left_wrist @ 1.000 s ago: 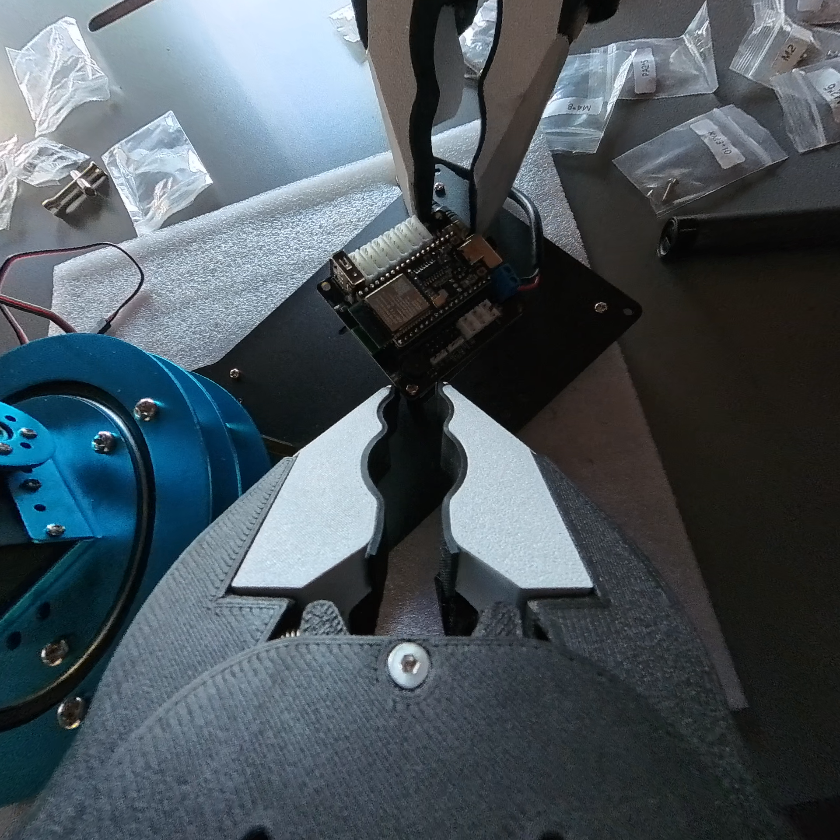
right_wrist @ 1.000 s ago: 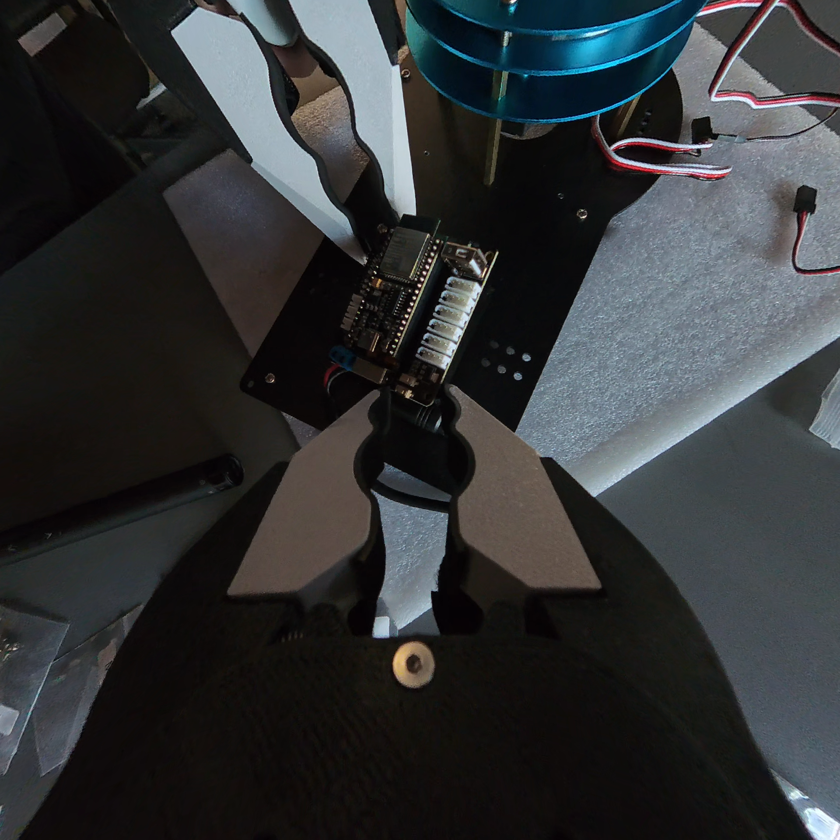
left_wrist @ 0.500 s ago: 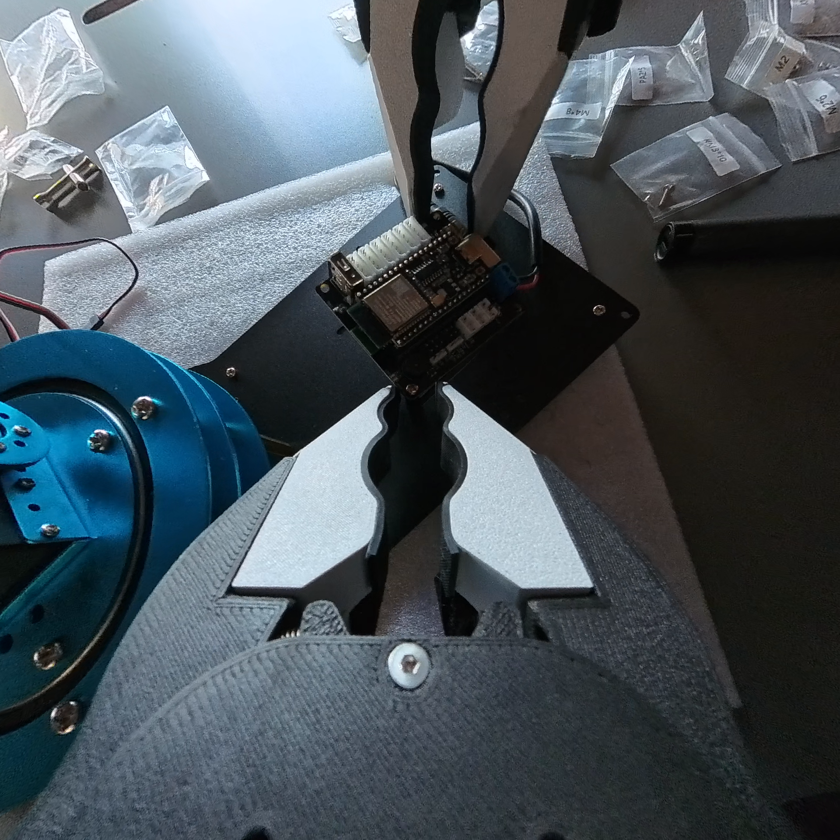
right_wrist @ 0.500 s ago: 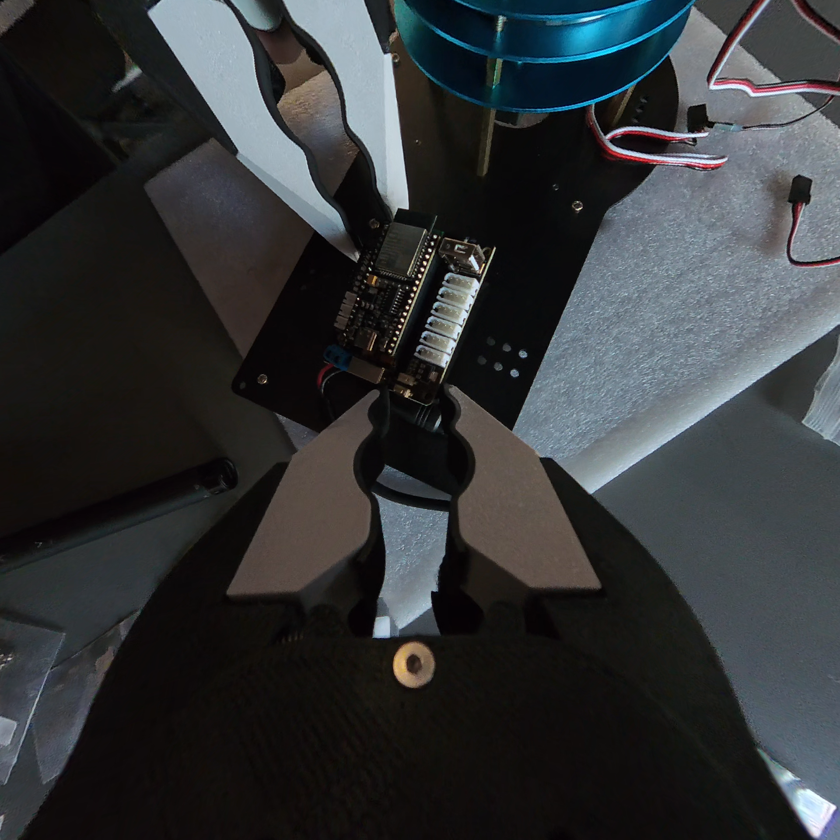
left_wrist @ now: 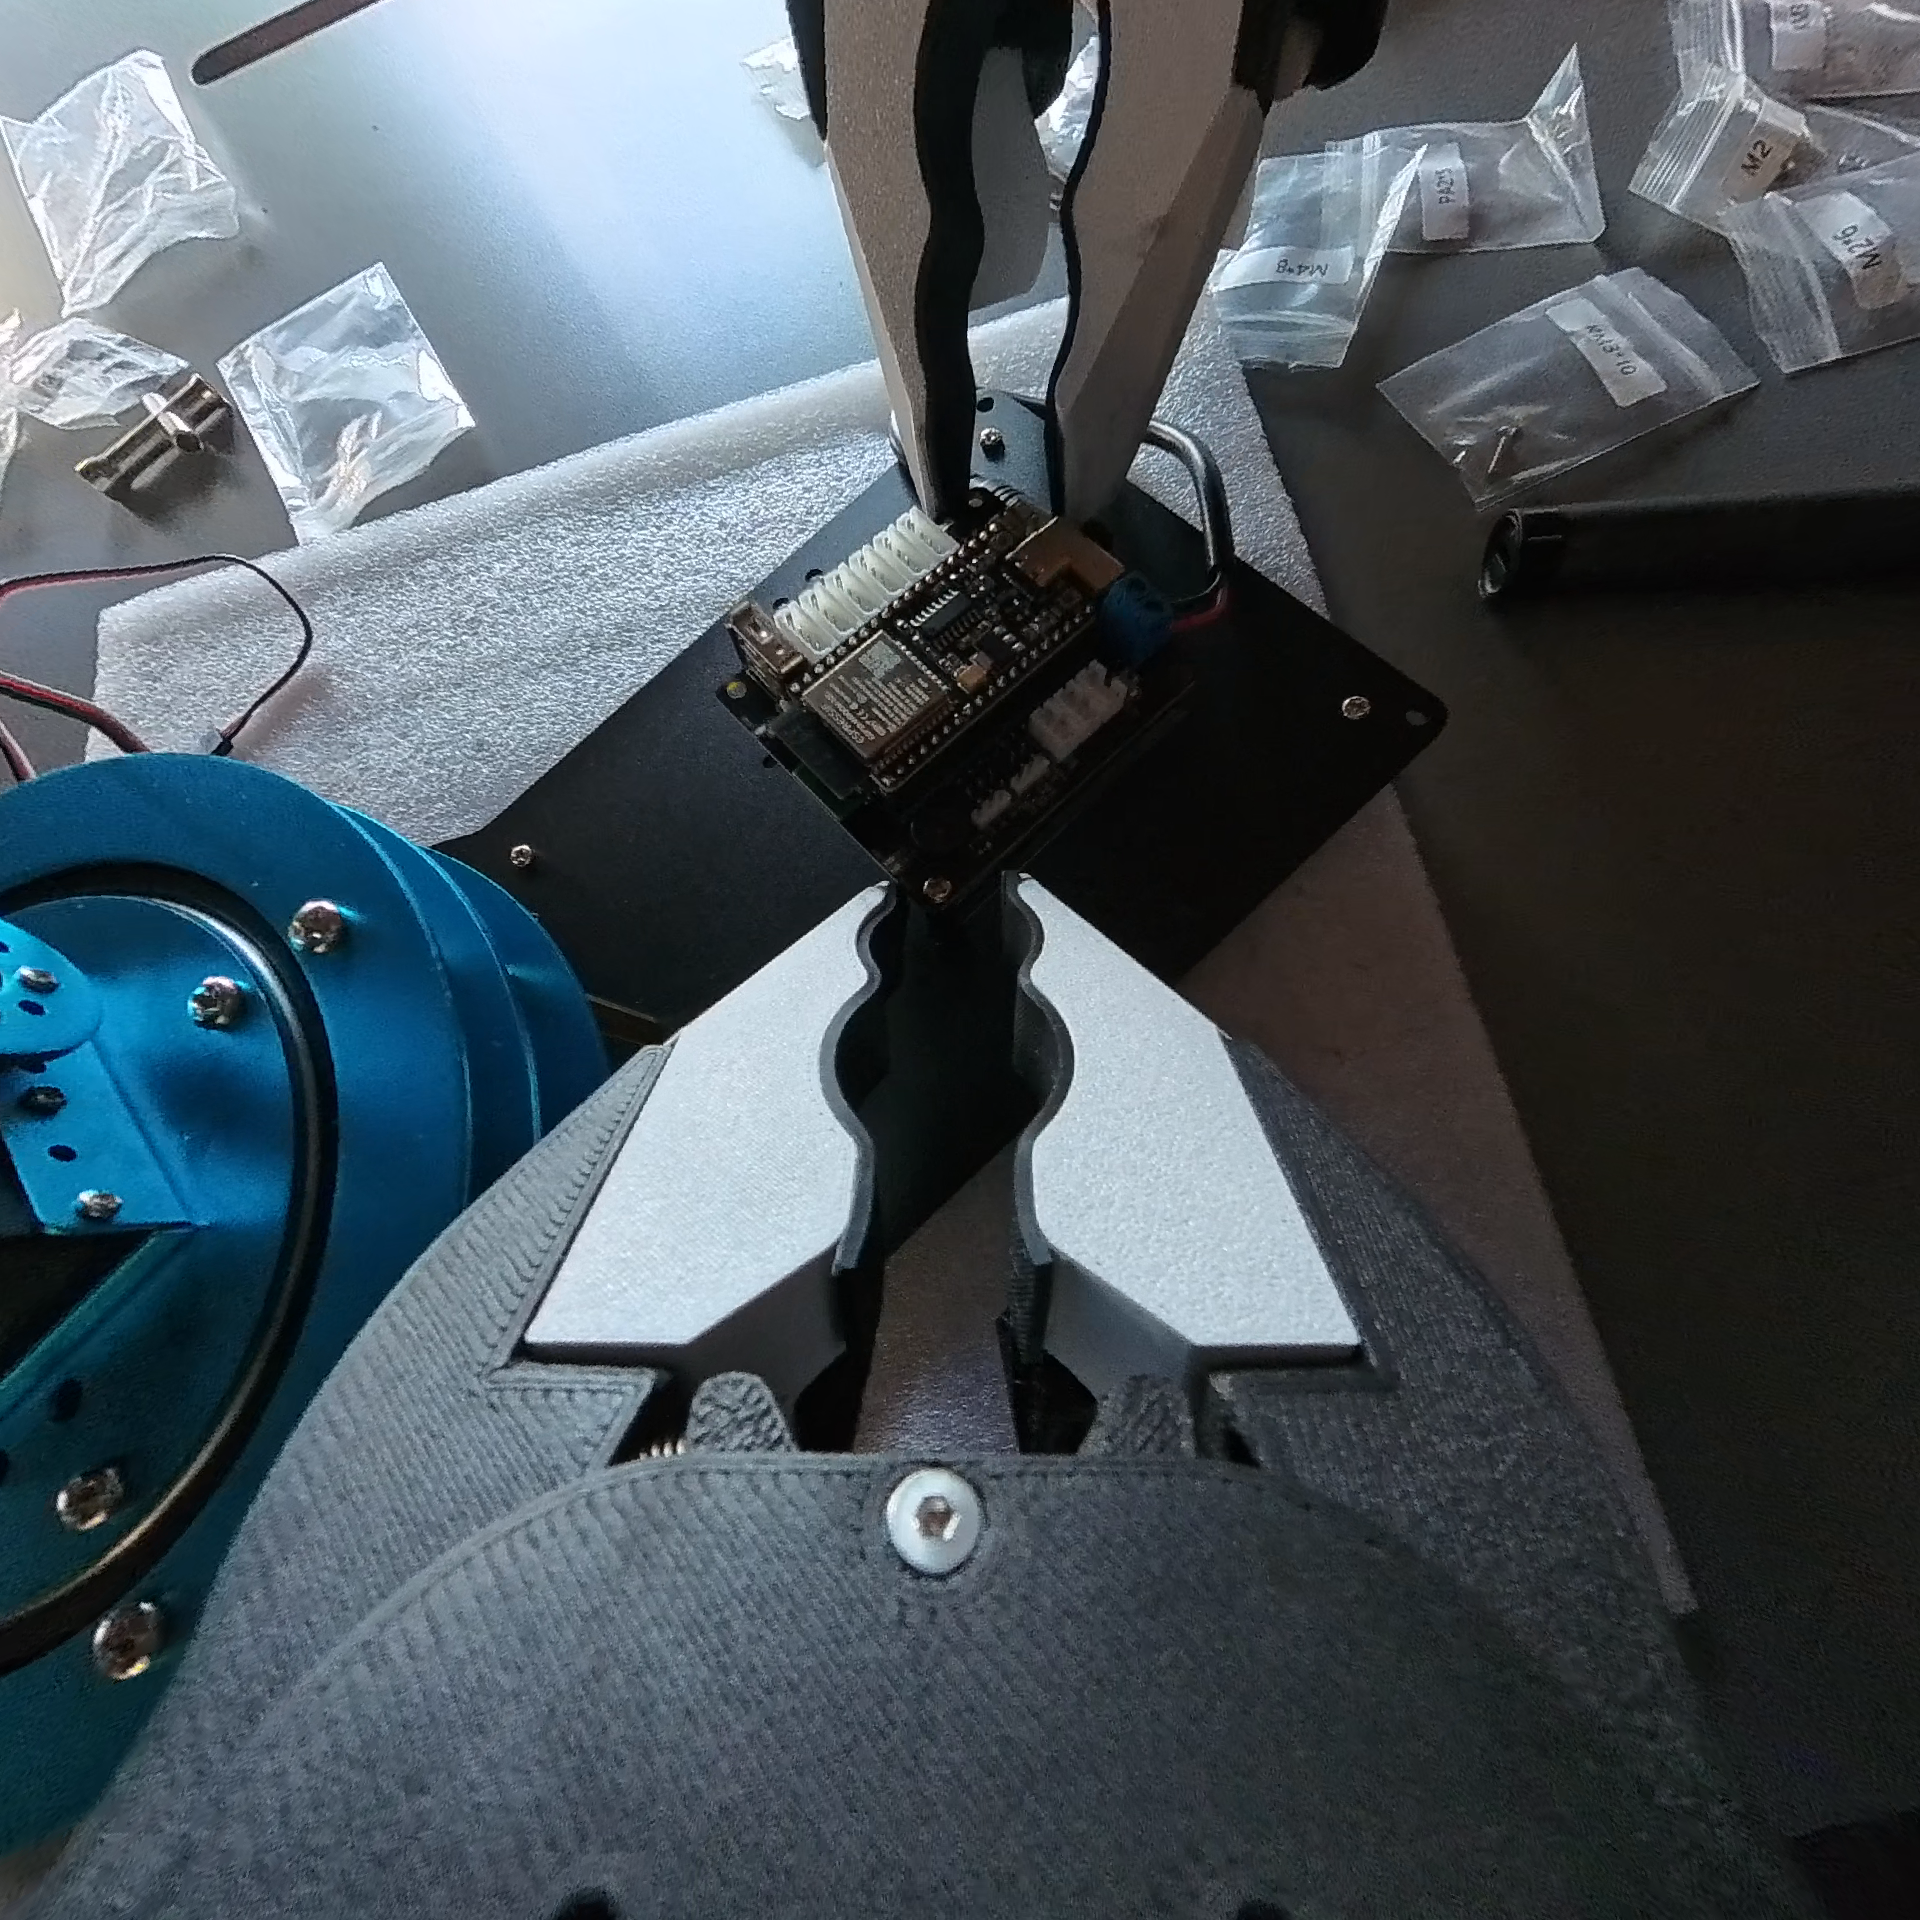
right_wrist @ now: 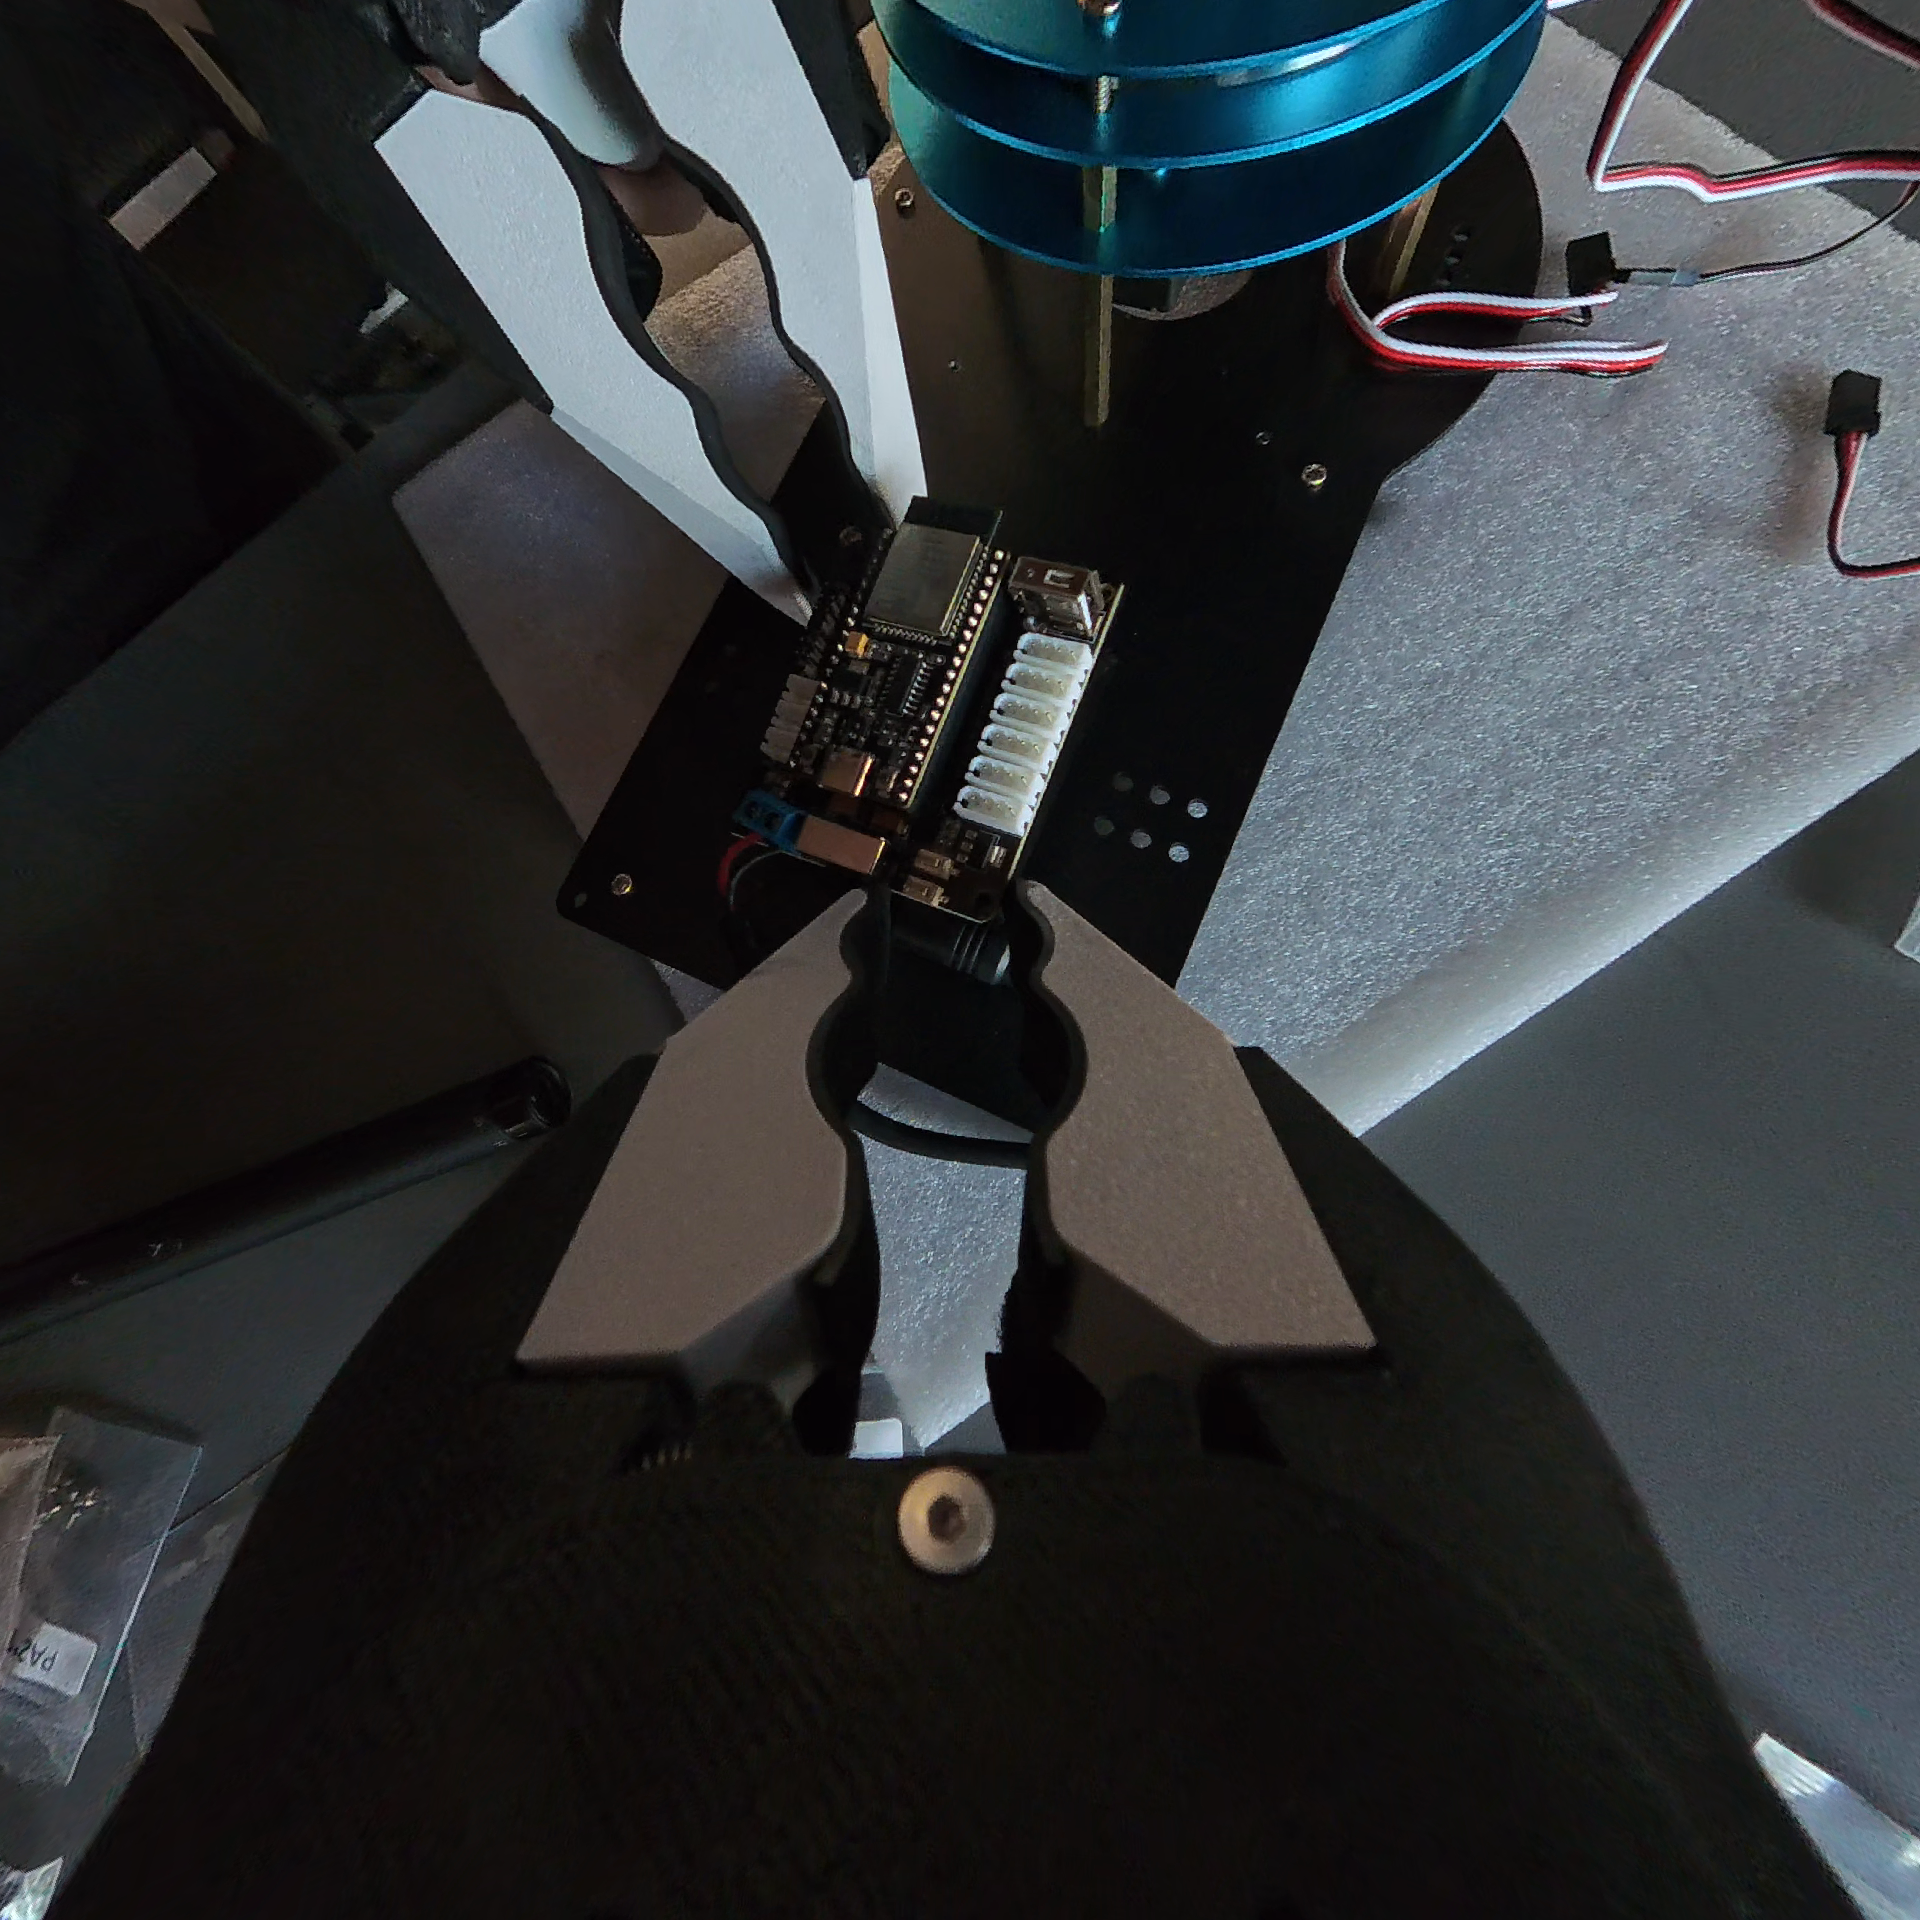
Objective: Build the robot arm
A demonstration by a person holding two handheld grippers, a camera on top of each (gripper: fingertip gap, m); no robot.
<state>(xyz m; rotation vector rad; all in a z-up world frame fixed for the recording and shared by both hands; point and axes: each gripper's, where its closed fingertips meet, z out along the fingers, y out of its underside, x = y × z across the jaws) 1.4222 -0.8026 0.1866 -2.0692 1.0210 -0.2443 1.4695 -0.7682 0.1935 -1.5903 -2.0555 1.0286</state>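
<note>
A black circuit board with white connectors and a blue terminal sits on a black plate. My left gripper is narrowed around the board's near corner, where a screw shows. My right gripper comes down from above onto the board's far end. In the right wrist view, my right gripper is closed around the black jack at the near end of the board. The left gripper pinches the far corner there. A blue metal turntable stands on the same plate.
The plate lies on a white foam sheet on a grey table. Labelled bags of small parts and a black rod lie right. Clear bags and a metal part lie left. Servo wires trail beside the turntable. The tips of one gripper are about 7 centimeters away from the tips of the other.
Both grippers keep the same grip at the board's two ends. The views have shifted only slightly; board and plate stay together.
</note>
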